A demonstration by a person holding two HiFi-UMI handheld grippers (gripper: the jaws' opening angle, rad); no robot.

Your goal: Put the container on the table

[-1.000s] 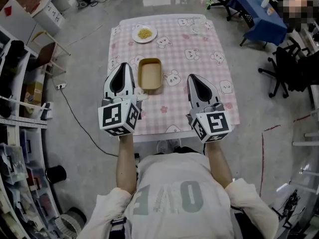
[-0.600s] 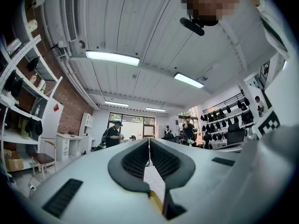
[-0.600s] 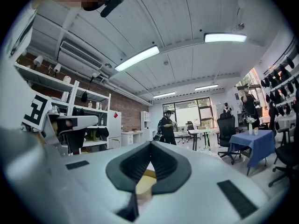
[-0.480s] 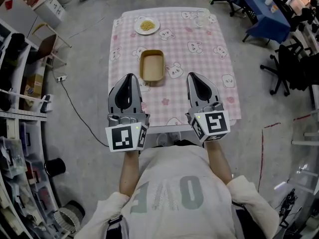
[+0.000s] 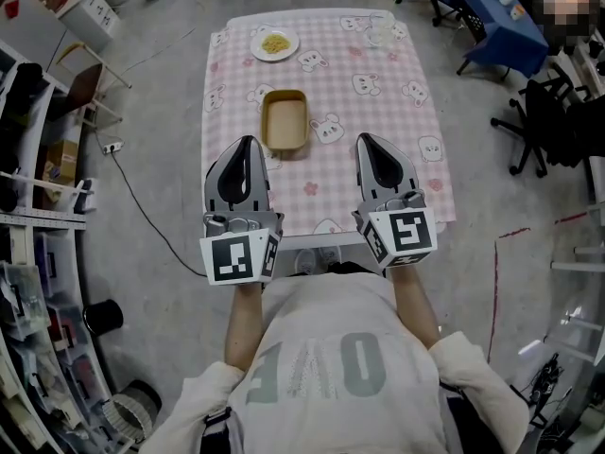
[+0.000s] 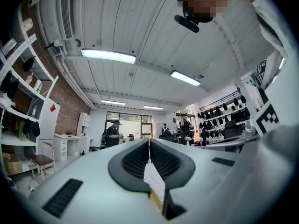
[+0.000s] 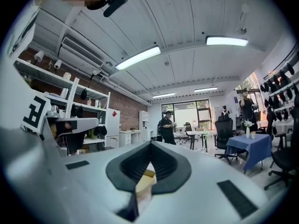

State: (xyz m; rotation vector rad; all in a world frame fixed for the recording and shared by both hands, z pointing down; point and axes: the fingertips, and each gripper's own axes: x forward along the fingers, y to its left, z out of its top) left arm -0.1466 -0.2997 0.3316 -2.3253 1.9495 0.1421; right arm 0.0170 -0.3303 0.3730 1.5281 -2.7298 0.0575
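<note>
A tan rectangular container [image 5: 285, 120] stands empty on the pink checked table [image 5: 378, 112], near its middle, with nothing touching it. My left gripper [image 5: 244, 145] hovers over the table's near edge, just short of the container and slightly left of it, jaws shut and empty. My right gripper [image 5: 367, 143] hangs level with it on the right, also shut and empty. In the left gripper view the left gripper [image 6: 149, 141] shows its dark pads pressed together. The right gripper view shows the right gripper [image 7: 150, 143] the same way, pointing across the room.
A white plate of noodles [image 5: 274, 43] sits at the table's far left and a clear glass [image 5: 379, 32] at the far right. Shelving [image 5: 38, 253] lines the left side, a cable [image 5: 142, 206] crosses the floor, and office chairs [image 5: 548, 130] stand at the right.
My left gripper has drawn back from beside the container toward the person and now sits level with the right one. The container stays on the table.
</note>
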